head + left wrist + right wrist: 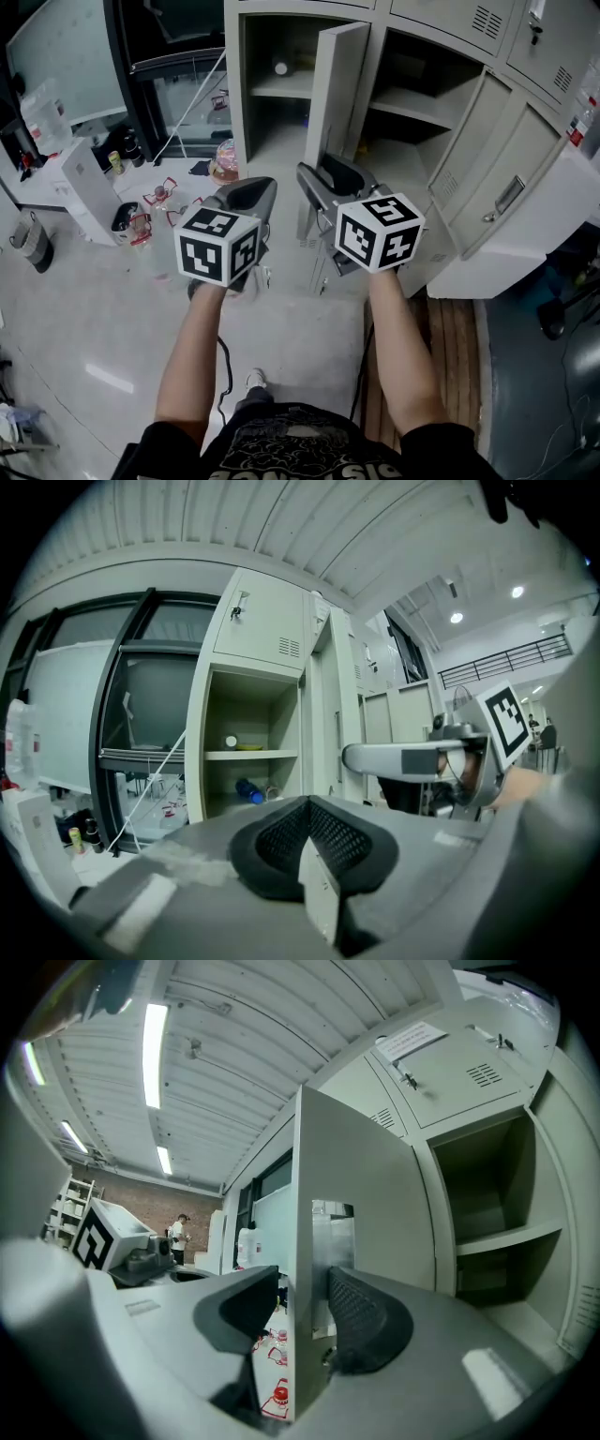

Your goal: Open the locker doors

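The right gripper [302, 1297] is clenched on the free edge of an open locker door [361, 1166]: the thin grey panel stands upright between its jaws, the ribbed right pad [361, 1321] pressed flat against one face and the smooth left pad hard by the other. The left gripper [307, 834] is clenched on nothing, its dark pads meeting at a seam, and it hangs in the air just beside the right one, clear of the lockers.

The gripped door juts out from the front of the locker bank [234, 84], between two open compartments. The compartment to its left has a shelf [251, 755] with a small white object on it, and a blue bottle [247, 790] lies below the shelf. Towards the bank's right edge two more doors [511, 192] are swung wide open. Along the top edge the vented upper doors [450, 14] are shut.
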Tool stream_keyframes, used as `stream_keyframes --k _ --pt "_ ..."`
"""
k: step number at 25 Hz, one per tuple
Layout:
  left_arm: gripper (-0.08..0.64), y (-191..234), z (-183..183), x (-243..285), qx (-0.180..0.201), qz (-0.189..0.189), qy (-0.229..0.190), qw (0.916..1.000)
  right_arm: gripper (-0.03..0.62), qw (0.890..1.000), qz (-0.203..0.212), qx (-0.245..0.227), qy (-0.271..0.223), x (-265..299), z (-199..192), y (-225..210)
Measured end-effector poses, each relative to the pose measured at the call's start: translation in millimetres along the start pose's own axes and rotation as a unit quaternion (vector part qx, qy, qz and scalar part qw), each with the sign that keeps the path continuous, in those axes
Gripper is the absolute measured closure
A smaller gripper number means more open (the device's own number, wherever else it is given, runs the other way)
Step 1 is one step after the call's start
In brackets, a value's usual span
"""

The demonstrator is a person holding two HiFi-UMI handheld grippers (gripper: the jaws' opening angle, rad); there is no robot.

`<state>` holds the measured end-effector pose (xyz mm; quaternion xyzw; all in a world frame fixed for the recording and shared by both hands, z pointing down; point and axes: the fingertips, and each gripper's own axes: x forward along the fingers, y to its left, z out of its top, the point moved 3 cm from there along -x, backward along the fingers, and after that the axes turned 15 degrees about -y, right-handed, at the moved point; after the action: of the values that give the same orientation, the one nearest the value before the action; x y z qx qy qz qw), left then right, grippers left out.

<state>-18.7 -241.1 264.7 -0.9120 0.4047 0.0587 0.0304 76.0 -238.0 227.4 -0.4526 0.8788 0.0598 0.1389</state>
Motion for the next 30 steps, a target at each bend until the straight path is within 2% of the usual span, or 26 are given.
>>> stream_keyframes --k 22,30 --pt "0.557 -67.0 -11.7 63.7 -0.016 -0.108 0.005 0.9941 0.443 0.998 -0.062 -0.032 -0.008 -62.9 20.2 -47.3" --pt "0.557 -86.1 -11.8 84.0 -0.025 -0.149 -0.001 0.9885 0.454 0.993 -0.108 -0.048 -0.008 -87.0 27.1 -67.9"
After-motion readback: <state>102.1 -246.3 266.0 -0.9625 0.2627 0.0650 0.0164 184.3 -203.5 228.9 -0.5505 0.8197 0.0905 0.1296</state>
